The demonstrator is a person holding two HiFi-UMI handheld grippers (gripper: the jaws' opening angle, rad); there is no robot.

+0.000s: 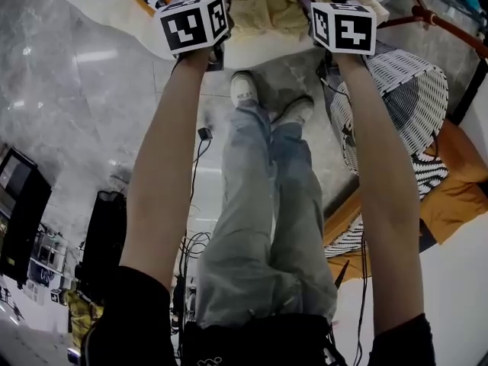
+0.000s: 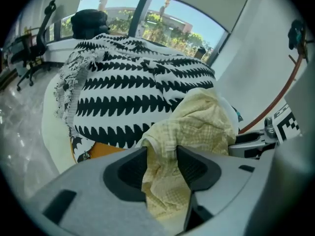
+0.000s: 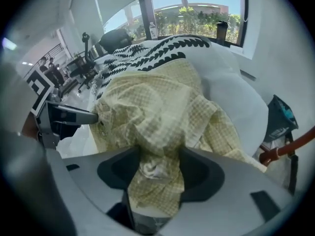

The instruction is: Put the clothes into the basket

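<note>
A pale marble floor [image 1: 91, 90] is spreading under everything, and the person's legs [image 1: 259, 227] in light jeans are standing on it just short of the white basket [image 1: 259, 52], whose rounded rim is curving across the top of the head view. To the right, a white woven chair [image 1: 415, 97] with an orange cushion [image 1: 457, 181] is crowding close to the right arm, and a reddish-brown pole [image 1: 450, 25] is slanting past behind it. A black case [image 1: 23, 212] and loose cables [image 1: 194, 242] are lying well apart on the left. A black-and-white zigzag cloth [image 2: 138, 87] is heaping up on the basket and taking most of its far side, with a strip of orange fabric [image 2: 96, 149] showing beneath it. The yellow checked garment [image 1: 267, 6] is lying crumpled on the near side of that pile, over the basket's rim, its thin fabric bunching into soft folds. The left gripper [image 2: 162, 166] is standing with its jaws wide, a fold of the yellow garment running loosely between them. The right gripper [image 3: 160, 173] is likewise spreading wide around another bunch of the same garment.
</note>
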